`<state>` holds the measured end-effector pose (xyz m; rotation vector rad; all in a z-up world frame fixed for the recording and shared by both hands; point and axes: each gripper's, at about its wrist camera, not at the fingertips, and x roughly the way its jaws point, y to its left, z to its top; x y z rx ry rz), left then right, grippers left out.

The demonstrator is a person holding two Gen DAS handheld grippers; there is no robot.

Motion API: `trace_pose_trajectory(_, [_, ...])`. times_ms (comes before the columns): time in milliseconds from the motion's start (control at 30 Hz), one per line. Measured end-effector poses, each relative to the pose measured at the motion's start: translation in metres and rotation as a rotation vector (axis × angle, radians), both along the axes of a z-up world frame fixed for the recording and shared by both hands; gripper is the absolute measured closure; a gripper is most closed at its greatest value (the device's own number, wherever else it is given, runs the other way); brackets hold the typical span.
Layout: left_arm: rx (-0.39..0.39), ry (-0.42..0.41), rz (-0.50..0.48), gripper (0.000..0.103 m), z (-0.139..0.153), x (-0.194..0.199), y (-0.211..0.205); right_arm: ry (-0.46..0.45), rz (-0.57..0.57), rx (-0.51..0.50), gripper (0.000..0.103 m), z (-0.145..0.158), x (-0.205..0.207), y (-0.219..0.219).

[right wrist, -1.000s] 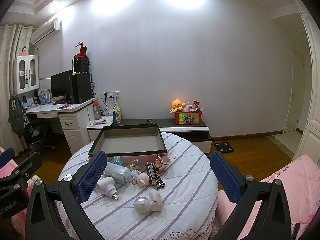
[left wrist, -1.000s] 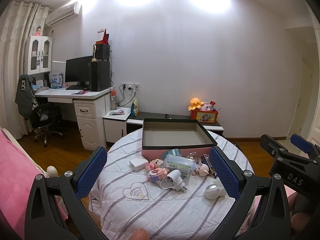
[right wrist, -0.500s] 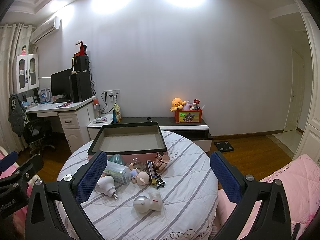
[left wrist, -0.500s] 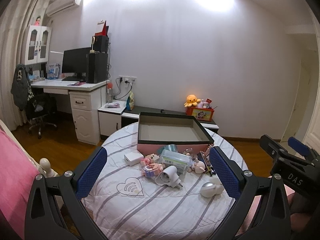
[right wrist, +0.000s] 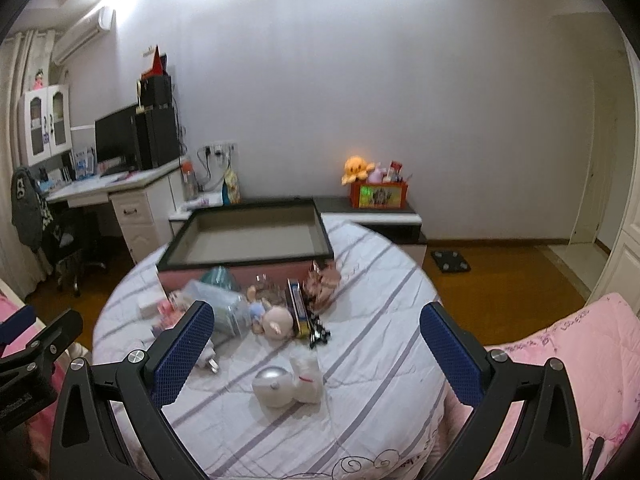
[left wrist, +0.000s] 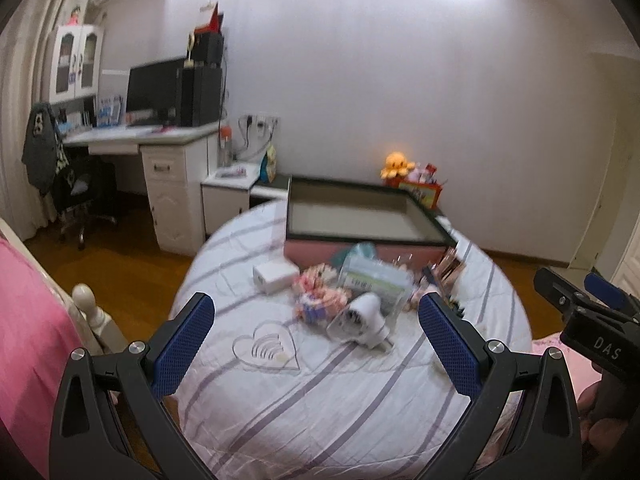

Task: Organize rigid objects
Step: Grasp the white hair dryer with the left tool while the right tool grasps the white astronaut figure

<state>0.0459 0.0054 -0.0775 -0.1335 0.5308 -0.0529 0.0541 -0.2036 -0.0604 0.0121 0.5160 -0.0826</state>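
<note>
A round table (left wrist: 320, 392) with a striped cloth holds a pile of small objects in front of an open pink box (left wrist: 360, 216) with a dark rim. The pile has a white plug adapter (left wrist: 360, 320), a white charger block (left wrist: 274, 274), a clear plastic case (left wrist: 376, 280) and small toy figures (left wrist: 316, 300). In the right wrist view I see the box (right wrist: 252, 236), a silver round gadget (right wrist: 276, 386), a pig figure (right wrist: 278, 322) and a blue book-like box (right wrist: 298, 308). My left gripper (left wrist: 316, 344) is open and empty above the near table. My right gripper (right wrist: 316, 344) is open and empty too.
A pink bed (left wrist: 24, 332) with a white post lies at the left. A pink quilt (right wrist: 560, 360) lies at the right. A white desk (left wrist: 160, 148) with a monitor and a low cabinet with an orange plush (right wrist: 358, 168) stand at the back wall.
Both grippers have moved forward and tilted down toward the table, so the pile and box look larger. Both stay open and empty.
</note>
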Motion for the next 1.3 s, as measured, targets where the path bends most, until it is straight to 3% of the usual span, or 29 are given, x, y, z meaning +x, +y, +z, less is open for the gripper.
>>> trace_pose_trajectory(667, [0.05, 0.207, -0.081, 0.0, -0.066, 0.067, -0.031, 0.279, 0.076, 0.05, 0.0, -0.093, 0.055, -0.007])
trace_pose_trajectory(1133, [0.009, 0.318, -0.088, 0.0, -0.091, 0.1, -0.043, 0.353, 0.183, 0.102, 0.001, -0.123, 0.078, -0.012])
trace_pose_trajectory(1233, [0.004, 0.338, -0.078, 0.0, -0.096, 0.108, -0.046, 0.339, 0.209, 0.085, 0.011, -0.123, 0.078, -0.011])
trace_pose_trajectory(1300, [-0.003, 0.352, -0.068, 0.0, -0.098, 0.113, -0.047, 0.332, 0.217, 0.091, 0.028, -0.122, 0.077, -0.014])
